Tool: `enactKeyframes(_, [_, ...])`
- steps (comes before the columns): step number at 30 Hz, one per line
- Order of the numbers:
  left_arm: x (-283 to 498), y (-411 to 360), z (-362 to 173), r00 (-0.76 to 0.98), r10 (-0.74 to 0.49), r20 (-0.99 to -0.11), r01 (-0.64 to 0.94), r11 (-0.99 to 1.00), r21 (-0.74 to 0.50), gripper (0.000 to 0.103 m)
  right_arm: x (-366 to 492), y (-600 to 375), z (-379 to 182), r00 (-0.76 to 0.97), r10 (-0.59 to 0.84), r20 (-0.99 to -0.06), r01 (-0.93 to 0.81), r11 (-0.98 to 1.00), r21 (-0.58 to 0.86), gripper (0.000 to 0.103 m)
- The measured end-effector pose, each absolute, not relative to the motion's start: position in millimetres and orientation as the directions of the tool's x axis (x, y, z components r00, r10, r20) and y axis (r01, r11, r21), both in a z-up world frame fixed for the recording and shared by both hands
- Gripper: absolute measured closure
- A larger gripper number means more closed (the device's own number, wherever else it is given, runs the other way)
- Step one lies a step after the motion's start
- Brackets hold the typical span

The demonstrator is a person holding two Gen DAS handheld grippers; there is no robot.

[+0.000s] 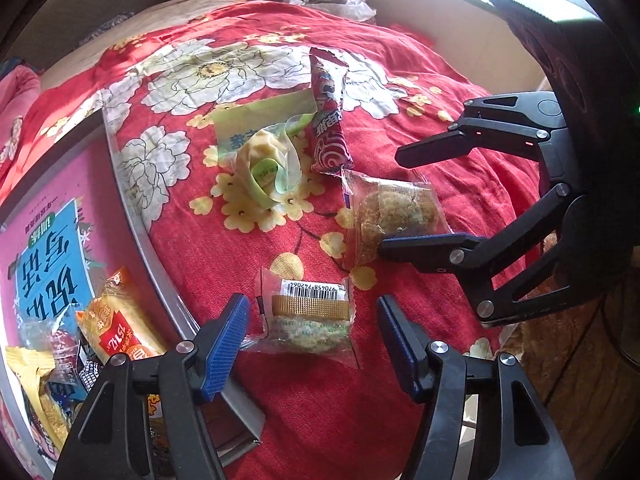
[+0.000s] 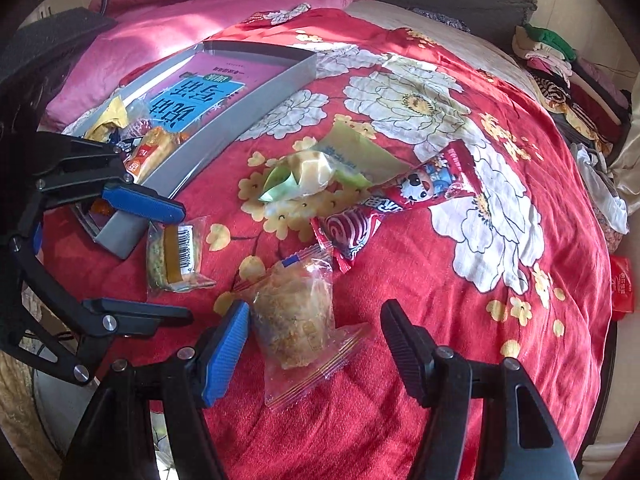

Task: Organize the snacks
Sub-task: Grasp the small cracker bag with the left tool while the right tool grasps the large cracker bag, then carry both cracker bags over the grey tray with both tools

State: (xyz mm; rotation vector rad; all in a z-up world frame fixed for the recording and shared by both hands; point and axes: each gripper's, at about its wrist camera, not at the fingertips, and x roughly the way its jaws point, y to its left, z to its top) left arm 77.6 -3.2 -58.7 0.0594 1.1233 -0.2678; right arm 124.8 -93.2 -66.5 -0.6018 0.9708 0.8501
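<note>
Red floral bedspread (image 1: 400,80): beside the grey box (image 2: 224,120), 2 open hand-held grippers, left (image 1: 312,332) and right (image 2: 314,340), straddle wrapped snacks, a barcoded cake (image 1: 308,320) and a crumbly cookie (image 2: 294,312), ungripped.

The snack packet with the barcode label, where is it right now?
The barcode packet lies on the red floral bedspread between the left gripper's open fingers, just right of the grey box, with the brown crumbly snack beyond it.

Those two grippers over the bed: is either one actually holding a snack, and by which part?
Neither. The left gripper straddles the barcoded snack packet and the right gripper straddles the clear-wrapped pastry, both open, pads not pressing.
</note>
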Motion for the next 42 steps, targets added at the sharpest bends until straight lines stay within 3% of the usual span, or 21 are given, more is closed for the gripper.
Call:
enactKeyframes(9, [80.2, -6.7, -60.9, 0.404, -0.147, -0.903, 0.234, 0.971, -0.053, 0.037, 120.8, -80.7, -82.0, 0.294, 0.308, -0.905, -0.871, 0.475, -0.121, 0.036])
enactKeyframes(16, [80.4, -6.1, -61.2, 0.413, -0.136, -0.901, 0.218, 0.975, -0.048, 0.038, 114.5, -81.1, -78.8, 0.267, 0.340, -0.902, -0.889, 0.448, -0.094, 0.054])
enactKeyframes(21, [79.9, -2.3, -60.0, 0.421, -0.126, -0.898, 0.195, 0.980, -0.046, 0.048, 123.0, -89.7, -71.0, 0.221, 0.393, -0.893, -0.871, 0.492, 0.001, 0.056])
enactKeyframes(22, [79.6, -1.9, -59.5, 0.419, -0.142, -0.897, 0.196, 0.978, -0.064, 0.057, 124.2, -91.5, -68.8, 0.208, 0.411, -0.888, -0.868, 0.497, 0.026, 0.056])
enactKeyframes(23, [80.0, -1.1, -60.5, 0.406, -0.164, -0.899, 0.193, 0.977, -0.091, 0.058, 125.0, -93.4, -66.7, 0.197, 0.429, -0.882, -0.865, 0.499, 0.050, 0.056])
enactKeyframes(42, [66.0, 11.1, -38.0, 0.486, -0.225, -0.844, 0.129, 0.974, -0.185, 0.063, 140.0, -122.6, -33.1, 0.165, 0.639, -0.751, -0.785, 0.546, 0.292, 0.057])
